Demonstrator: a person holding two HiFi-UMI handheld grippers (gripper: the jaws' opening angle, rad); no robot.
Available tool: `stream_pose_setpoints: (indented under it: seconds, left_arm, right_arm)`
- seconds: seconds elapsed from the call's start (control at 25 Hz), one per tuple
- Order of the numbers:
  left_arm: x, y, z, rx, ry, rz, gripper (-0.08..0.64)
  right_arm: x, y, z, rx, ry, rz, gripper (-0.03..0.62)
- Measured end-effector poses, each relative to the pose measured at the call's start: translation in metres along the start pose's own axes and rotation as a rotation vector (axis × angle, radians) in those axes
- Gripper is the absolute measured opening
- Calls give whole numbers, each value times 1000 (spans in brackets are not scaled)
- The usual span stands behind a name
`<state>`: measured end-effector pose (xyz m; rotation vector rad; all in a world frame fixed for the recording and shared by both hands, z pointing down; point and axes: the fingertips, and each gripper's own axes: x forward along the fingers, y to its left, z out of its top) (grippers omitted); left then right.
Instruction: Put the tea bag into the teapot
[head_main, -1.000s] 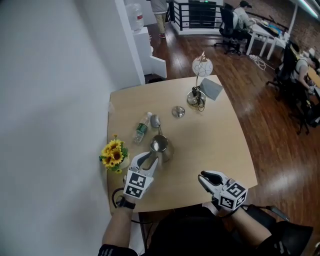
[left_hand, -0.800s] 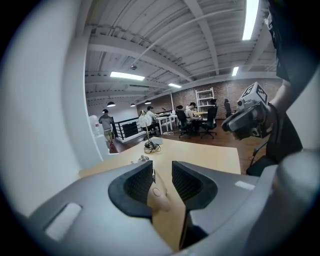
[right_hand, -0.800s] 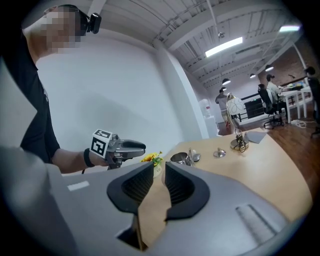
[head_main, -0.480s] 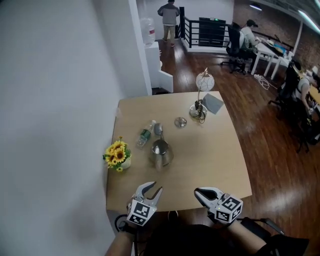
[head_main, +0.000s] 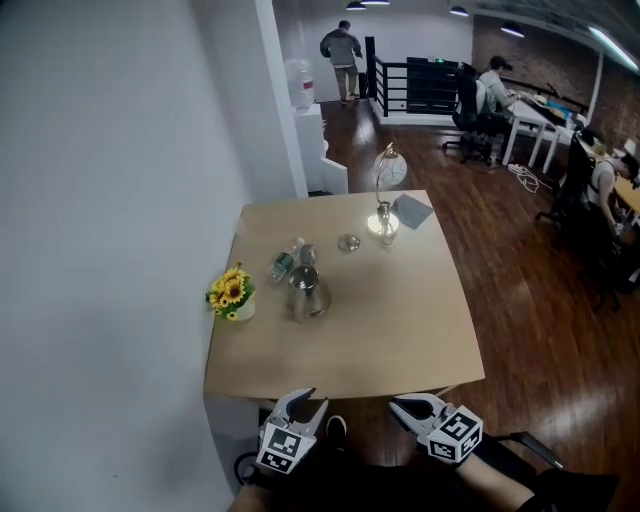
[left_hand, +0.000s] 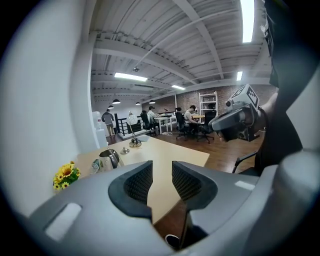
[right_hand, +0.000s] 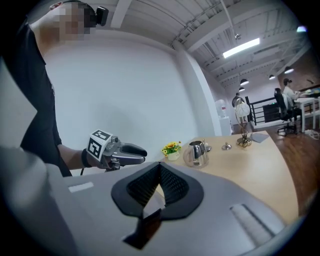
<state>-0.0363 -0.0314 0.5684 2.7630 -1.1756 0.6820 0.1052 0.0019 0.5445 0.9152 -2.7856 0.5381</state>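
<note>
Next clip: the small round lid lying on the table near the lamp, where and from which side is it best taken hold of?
Probably by the knob on top of the lid, coming straight down from above. It lies flat on the table, so its low rim offers little to pinch, while the knob stands up at its middle.

I hold both grippers low in the head view, side by side and pointing forward, apart from each other. On the left gripper (head_main: 300, 402) the jaws stand apart with nothing between the pads. On the right gripper (head_main: 397, 405) the jaws meet at the tips, empty.
</note>
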Motion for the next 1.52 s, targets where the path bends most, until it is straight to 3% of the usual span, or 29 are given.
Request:
stream_pose_setpoints:
  seconds: [0.24, 0.48, 1.08, 1.52]
  left_arm:
    - [-30, -65, -14, -13, 25, -3, 115]
    - [-56, -94, -17, -9, 37, -2, 115]
    - [-105, -87, -25, 25, 21, 12, 115]
    - [-116, -82, -27, 30, 0, 5, 115]
  right_arm:
    - [-50, 26, -34, 32, 34, -4, 8]
    - [-69, 44, -41, 25, 32, -3, 8]
    - [-55, 101, -29, -24, 9, 25, 8]
    - [-53, 115, -28, -48, 24, 11, 8]
